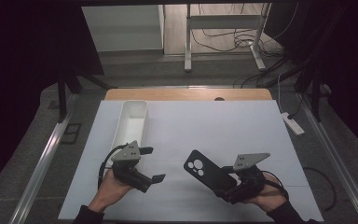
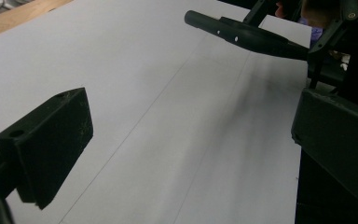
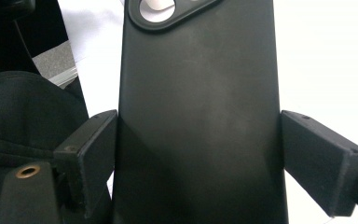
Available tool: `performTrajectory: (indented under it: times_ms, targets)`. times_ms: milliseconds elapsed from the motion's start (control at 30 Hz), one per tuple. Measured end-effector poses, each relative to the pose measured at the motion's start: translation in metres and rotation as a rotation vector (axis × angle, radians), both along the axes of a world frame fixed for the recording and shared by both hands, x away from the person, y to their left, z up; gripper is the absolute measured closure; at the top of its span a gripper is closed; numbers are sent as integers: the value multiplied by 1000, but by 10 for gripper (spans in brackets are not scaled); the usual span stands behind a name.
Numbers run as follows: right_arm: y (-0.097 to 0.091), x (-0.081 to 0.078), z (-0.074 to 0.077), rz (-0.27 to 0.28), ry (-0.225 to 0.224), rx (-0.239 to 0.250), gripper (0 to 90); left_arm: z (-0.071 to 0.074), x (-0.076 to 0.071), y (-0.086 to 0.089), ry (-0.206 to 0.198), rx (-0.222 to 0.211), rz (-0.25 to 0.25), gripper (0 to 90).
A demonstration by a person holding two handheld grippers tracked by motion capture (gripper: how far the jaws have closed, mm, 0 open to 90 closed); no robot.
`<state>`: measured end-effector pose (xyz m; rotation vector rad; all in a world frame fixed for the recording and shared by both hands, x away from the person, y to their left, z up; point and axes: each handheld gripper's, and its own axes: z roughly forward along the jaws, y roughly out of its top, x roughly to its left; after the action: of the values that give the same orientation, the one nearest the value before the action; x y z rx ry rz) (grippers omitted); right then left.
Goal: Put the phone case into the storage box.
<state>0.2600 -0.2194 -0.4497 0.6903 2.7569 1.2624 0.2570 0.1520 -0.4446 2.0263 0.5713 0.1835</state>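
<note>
A black phone case [image 1: 204,171] with a camera cut-out at its far end is held just above the white mat [image 1: 223,126] at the front right. My right gripper [image 1: 230,185] is shut on its near end. In the right gripper view the two pads [image 3: 91,154] press on the long sides of the phone case [image 3: 198,93]. My left gripper [image 1: 154,164] is at the front left, open, with nothing between its jaws. In the left gripper view, my left gripper [image 2: 191,140] faces bare mat, and the phone case [image 2: 247,35] shows edge-on at the upper right.
A long white tray [image 1: 131,122] lies on the mat's left side, just beyond the left gripper. The wooden table edge [image 1: 186,94] runs along the back. Dark floor, metal rails and cables surround the table.
</note>
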Motion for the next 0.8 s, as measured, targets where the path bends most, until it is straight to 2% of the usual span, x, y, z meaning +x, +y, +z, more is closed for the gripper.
performTrajectory:
  times_ms: [167, 267, 433, 600, 800]
  targets:
    - [0, 0, 0, 3, -2, 2, 154, 1, 7, -9, -1, -13, -30, 0]
    - [0, 0, 0, 3, -3, 6, 154, 2, 11, -16, -12, 0, -44, 0]
    - [1, 0, 1, 7, -4, 12, 153, 1, 14, -23, -18, -8, -56, 0]
    - [3, -1, 1, 22, -3, 26, 153, -1, 12, -26, -18, -2, -69, 0]
    - [8, -2, 0, 46, -3, 33, 153, -3, 5, -23, -26, -23, -78, 0]
